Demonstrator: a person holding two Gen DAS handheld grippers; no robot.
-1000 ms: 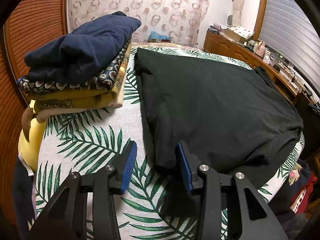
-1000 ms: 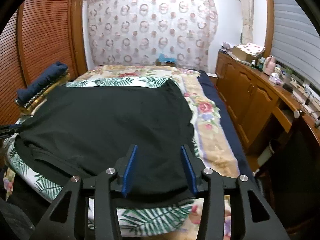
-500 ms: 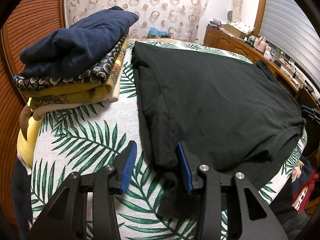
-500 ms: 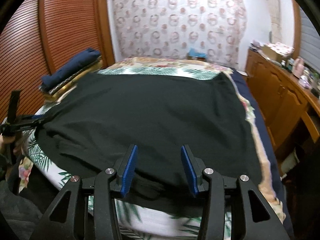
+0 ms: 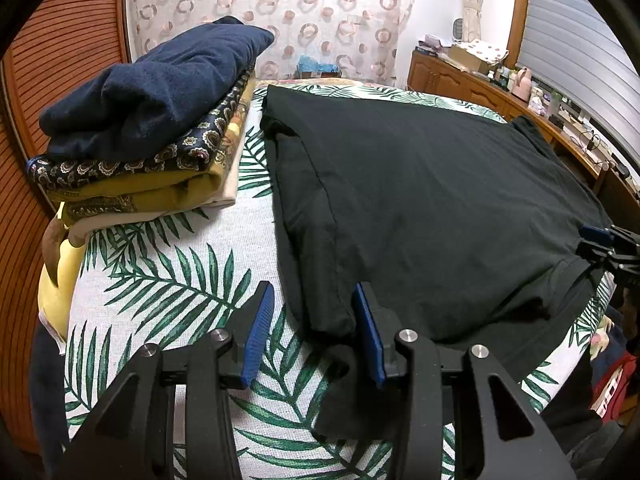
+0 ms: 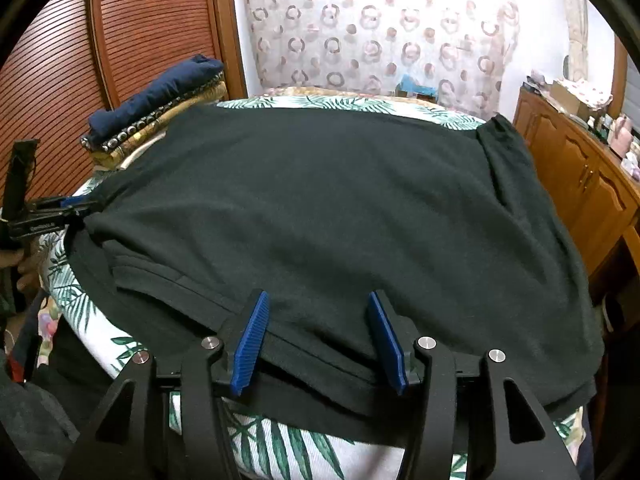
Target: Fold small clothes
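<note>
Plain black cotton T-shirt [image 5: 420,200], white bedsheet with green palm-leaf print [image 5: 168,280], upper-left stack of navy, paisley and mustard folded clothes [image 5: 152,120], blue ribbed gripper pads [image 5: 258,340]

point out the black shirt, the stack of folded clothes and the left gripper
black shirt [image 5: 420,200]: left wrist view, middle of its flat body
stack of folded clothes [image 5: 152,92]: left wrist view, navy top piece
left gripper [image 5: 314,336]: left wrist view, midway between fingertips

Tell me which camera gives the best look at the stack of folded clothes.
The left wrist view: the stack of folded clothes sits close, showing a navy piece on top, then paisley and mustard layers. The right wrist view shows the same stack small and far off, partly hidden behind the black T-shirt.
</note>
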